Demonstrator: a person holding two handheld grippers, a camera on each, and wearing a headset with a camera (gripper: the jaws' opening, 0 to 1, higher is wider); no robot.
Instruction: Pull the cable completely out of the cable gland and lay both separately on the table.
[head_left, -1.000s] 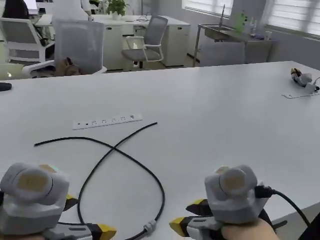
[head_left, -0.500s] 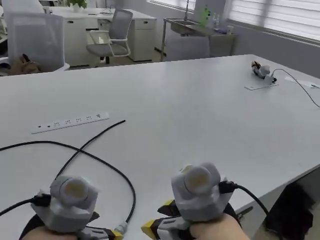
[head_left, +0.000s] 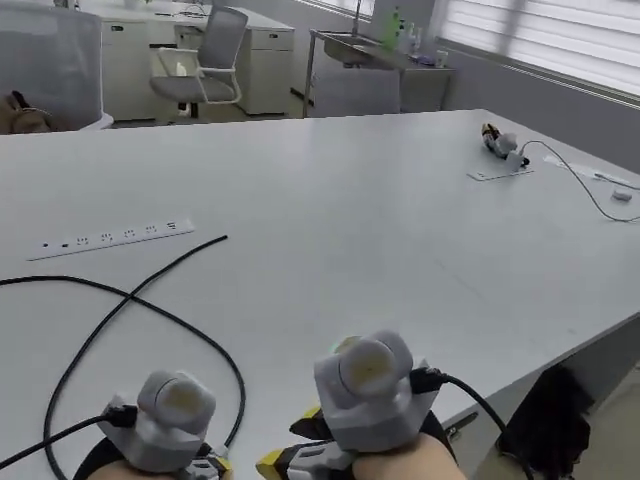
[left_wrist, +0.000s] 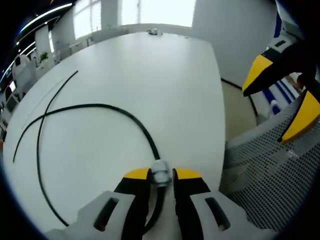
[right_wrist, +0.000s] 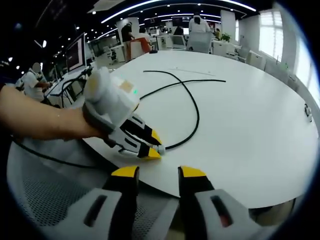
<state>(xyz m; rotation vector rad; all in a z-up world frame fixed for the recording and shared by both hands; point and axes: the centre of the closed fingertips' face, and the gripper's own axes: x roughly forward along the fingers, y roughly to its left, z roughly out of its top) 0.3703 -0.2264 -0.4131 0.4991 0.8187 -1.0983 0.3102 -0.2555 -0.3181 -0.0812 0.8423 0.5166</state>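
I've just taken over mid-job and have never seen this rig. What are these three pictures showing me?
There is no robot: a person holds a two-jaw gripper in each hand. The head view looks down from their headset. The two round views come from cameras riding on the grippers. On the white table lie a looped black cable and a white power strip. The left gripper is shut on the white cable gland at the cable's end, near the table edge. The right gripper is open and holds nothing.
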